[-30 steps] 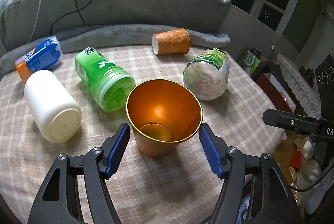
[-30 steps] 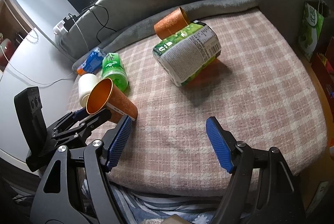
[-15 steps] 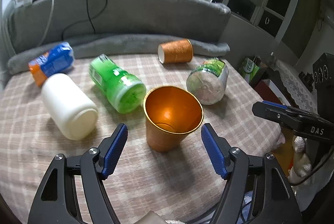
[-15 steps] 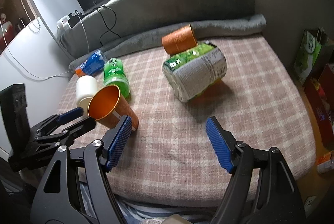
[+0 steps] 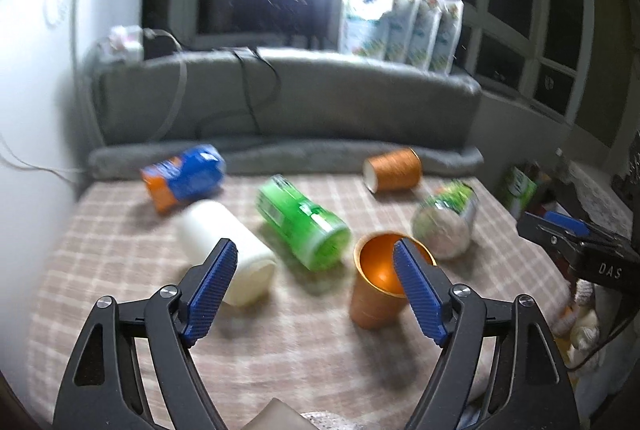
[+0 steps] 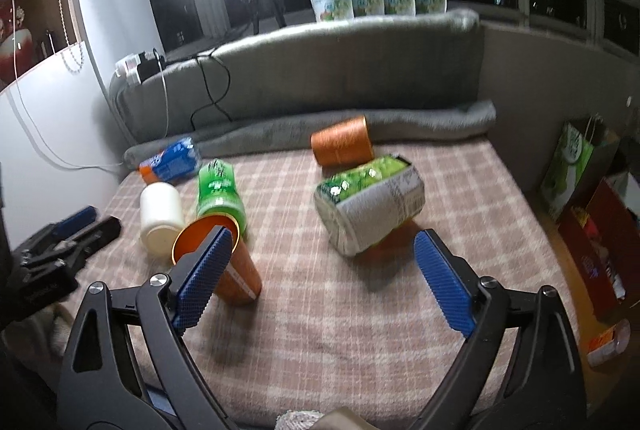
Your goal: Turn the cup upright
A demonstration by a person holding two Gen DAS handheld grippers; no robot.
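An orange metal cup [image 5: 378, 286] stands upright, mouth up, on the checked cloth; it also shows in the right wrist view [image 6: 224, 262]. My left gripper [image 5: 316, 278] is open and empty, pulled back above and left of the cup; its right finger [image 5: 416, 290] overlaps the cup's rim in the image. My right gripper [image 6: 320, 278] is open and empty, over bare cloth to the right of the cup. A second orange cup [image 5: 394, 169] lies on its side at the back, also in the right wrist view [image 6: 342, 145].
A white bottle [image 5: 224, 254], green bottle [image 5: 300, 222], blue-orange bottle [image 5: 184, 175] and a green-labelled jar [image 6: 370, 201] lie on the cloth. A grey padded backrest [image 5: 280, 97] runs behind. The cloth's right edge drops to bags on the floor [image 6: 568, 165].
The left gripper has drawn back and risen away from the standing cup, which now sits to its right. The right gripper also lifted and tilted up slightly.
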